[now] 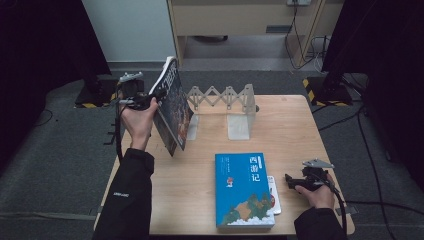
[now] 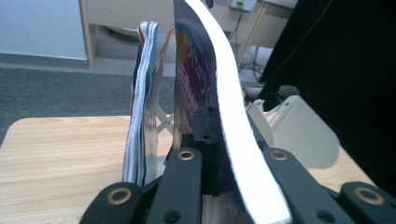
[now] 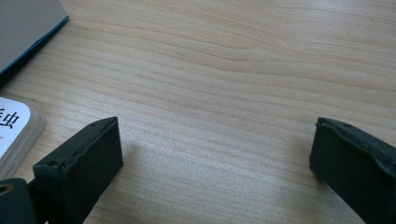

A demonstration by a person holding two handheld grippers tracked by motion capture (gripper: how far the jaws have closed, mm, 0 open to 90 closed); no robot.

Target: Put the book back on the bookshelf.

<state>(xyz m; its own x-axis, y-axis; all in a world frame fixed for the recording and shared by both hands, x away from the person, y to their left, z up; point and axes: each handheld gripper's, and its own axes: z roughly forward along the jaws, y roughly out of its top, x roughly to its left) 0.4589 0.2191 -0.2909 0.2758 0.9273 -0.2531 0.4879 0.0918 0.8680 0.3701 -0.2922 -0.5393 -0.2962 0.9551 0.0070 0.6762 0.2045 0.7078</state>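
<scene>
1. Above the left rear part of the wooden surface [image 1: 295, 130], the left gripper [image 1: 148, 101] holds a dark-covered book [image 1: 172, 107] clear of the wood, tilted, top edge leaning away to the far left.
2. Left gripper view: the jaws are closed tight on the dark-covered book [image 2: 198, 88]; its white page block curves up between them, and the dark cover faces left. A second bundle of thin coloured pages [image 2: 142, 102] stands just left of the clamped part; I cannot tell whether it belongs to the same book.
3. Left hand [image 1: 137, 122] wraps the gripper body; the black sleeve [image 1: 125, 195] comes in from the bottom edge.
4. A white accordion-style book rack [image 1: 227, 102] stands at the rear centre of the surface, just right of the raised book. Its end plate [image 2: 301, 130] shows behind the book in the left gripper view.
5. A blue book [image 1: 243, 190] lies flat, front cover up, at the near centre. A smaller white book [image 1: 272, 195] lies just beside its right edge, partly tucked under it.
6. Right gripper [image 1: 295, 181] sits low at the near right, just right of the small white book, held by the right hand [image 1: 317, 192].
7. Right gripper view: jaws stand wide apart with bare wood between them, gripping nothing. The small white book's corner [image 3: 16, 135] lies just beside one jaw; the blue book's corner [image 3: 28, 28] is at top left.
</scene>
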